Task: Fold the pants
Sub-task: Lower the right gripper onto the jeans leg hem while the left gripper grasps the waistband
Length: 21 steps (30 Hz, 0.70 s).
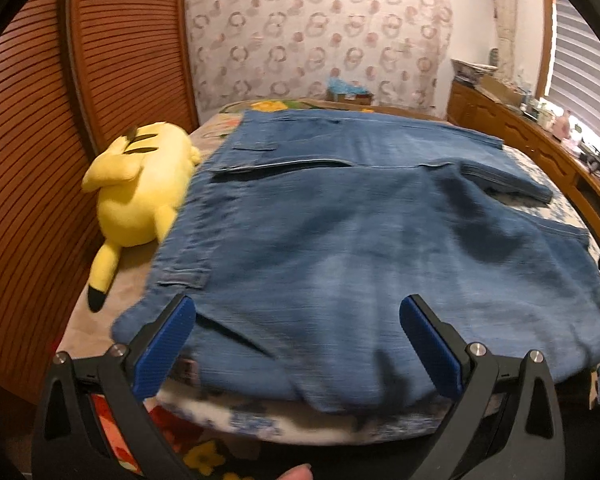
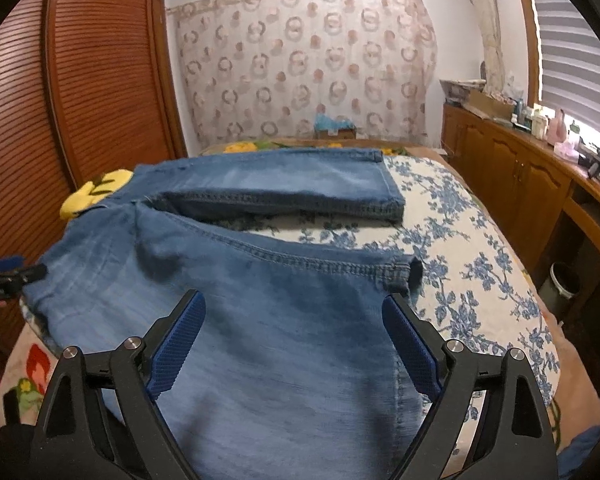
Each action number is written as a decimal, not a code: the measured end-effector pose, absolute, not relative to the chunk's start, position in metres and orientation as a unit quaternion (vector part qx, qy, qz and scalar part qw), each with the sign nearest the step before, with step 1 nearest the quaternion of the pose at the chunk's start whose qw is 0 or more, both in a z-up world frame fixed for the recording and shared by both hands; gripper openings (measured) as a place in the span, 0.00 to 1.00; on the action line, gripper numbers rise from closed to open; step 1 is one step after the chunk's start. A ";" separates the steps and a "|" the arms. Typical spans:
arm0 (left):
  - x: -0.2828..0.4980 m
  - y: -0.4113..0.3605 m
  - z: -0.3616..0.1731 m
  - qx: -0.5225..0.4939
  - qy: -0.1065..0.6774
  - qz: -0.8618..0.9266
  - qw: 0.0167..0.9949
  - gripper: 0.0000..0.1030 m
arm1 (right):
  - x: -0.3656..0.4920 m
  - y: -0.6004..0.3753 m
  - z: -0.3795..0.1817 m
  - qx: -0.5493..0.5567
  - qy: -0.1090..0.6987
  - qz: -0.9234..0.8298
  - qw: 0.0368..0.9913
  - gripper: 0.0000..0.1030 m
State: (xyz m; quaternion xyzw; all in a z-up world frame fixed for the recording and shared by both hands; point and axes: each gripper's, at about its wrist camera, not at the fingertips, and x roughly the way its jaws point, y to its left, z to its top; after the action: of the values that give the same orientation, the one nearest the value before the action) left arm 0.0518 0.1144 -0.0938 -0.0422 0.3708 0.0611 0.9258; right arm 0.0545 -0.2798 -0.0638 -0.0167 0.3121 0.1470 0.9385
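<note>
Blue denim pants [image 1: 340,232] lie spread flat on the bed, waist toward the left, legs running right. My left gripper [image 1: 298,308] is open, hovering just above the near edge of the pants by the waist end, holding nothing. In the right wrist view the two legs [image 2: 268,292] lie apart, the far leg [image 2: 300,188] straight, the near leg under my right gripper [image 2: 294,306]. That gripper is open and empty above the near leg, close to its hem [image 2: 404,272]. The left gripper shows at the left edge of the right wrist view [image 2: 12,268].
A yellow plush toy [image 1: 140,188] lies on the bed by the waistband. A wooden louvred wardrobe [image 1: 60,120] stands left. A blue floral blanket [image 2: 472,248] covers the bed. A wooden cabinet [image 2: 520,176] with clutter stands right. A small bin [image 2: 560,284] sits on the floor.
</note>
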 end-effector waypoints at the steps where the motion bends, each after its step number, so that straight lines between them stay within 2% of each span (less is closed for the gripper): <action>1: 0.052 0.119 -0.095 -0.043 0.372 0.065 0.925 1.00 | 0.056 -0.281 -0.065 -0.019 0.316 0.143 0.938 0.88; 21: 0.050 0.181 -0.134 -0.094 0.400 0.084 0.908 0.98 | 0.058 -0.304 -0.107 -0.050 0.390 0.110 0.913 0.79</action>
State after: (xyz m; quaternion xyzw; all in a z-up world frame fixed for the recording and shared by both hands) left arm 0.0503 0.1810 -0.1338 -0.0944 0.4002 0.0843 0.9077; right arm 0.0578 -0.3041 -0.1074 -0.0498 0.3904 0.1105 0.9126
